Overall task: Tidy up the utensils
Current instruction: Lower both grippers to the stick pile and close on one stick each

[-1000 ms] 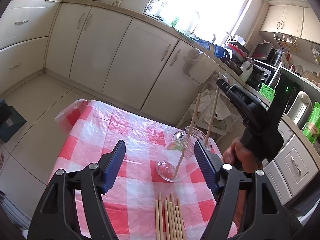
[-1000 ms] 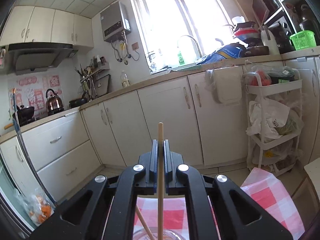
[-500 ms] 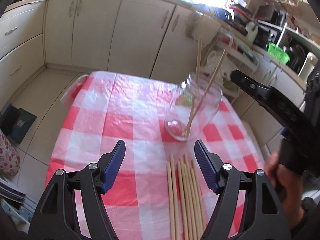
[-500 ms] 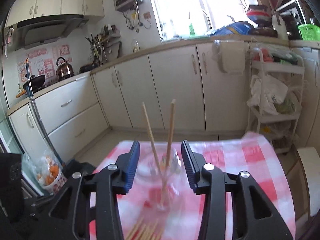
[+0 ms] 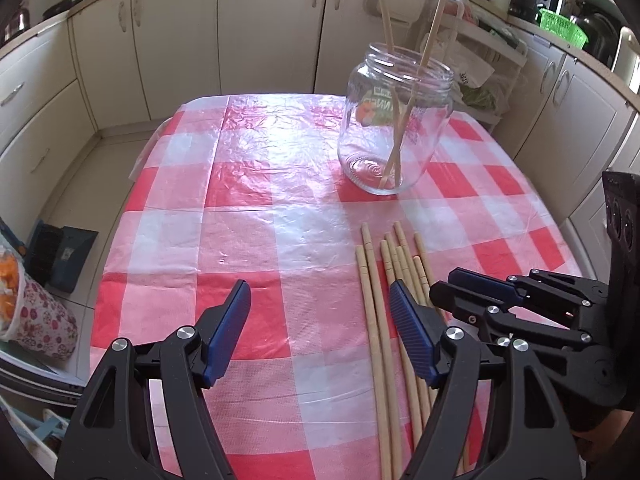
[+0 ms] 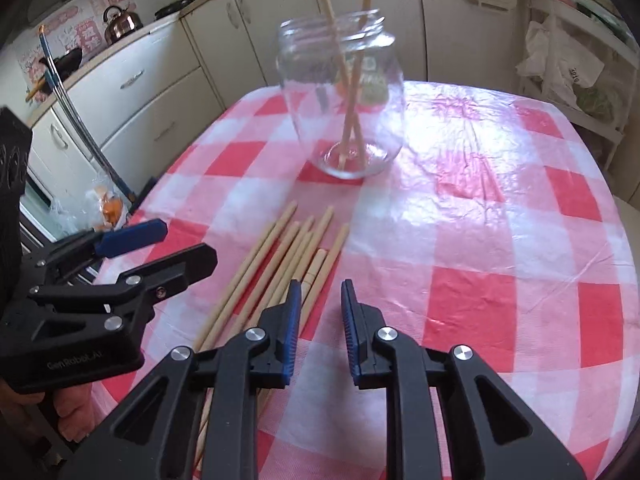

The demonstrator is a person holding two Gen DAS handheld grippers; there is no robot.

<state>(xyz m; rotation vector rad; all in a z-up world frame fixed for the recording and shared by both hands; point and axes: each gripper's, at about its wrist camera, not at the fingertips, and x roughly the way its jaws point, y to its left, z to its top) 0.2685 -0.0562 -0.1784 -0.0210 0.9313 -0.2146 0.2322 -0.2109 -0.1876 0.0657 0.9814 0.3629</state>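
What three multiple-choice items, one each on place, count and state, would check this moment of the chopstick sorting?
1. Where do the loose chopsticks lie?
A. on the checked tablecloth, nearer the cameras than the jar
B. on the floor
C. on the counter

2. How many chopsticks stand in the glass jar?
A. none
B. two
C. five

3. What is between the fingers of the right hand-held gripper?
A. a chopstick
B. the jar
C. nothing

Answers: 1 A, the bundle rests on the tablecloth in front of the jar. 2 B, two sticks cross inside the glass. 3 C, the blue pads stand apart over bare cloth beside the bundle while closing.
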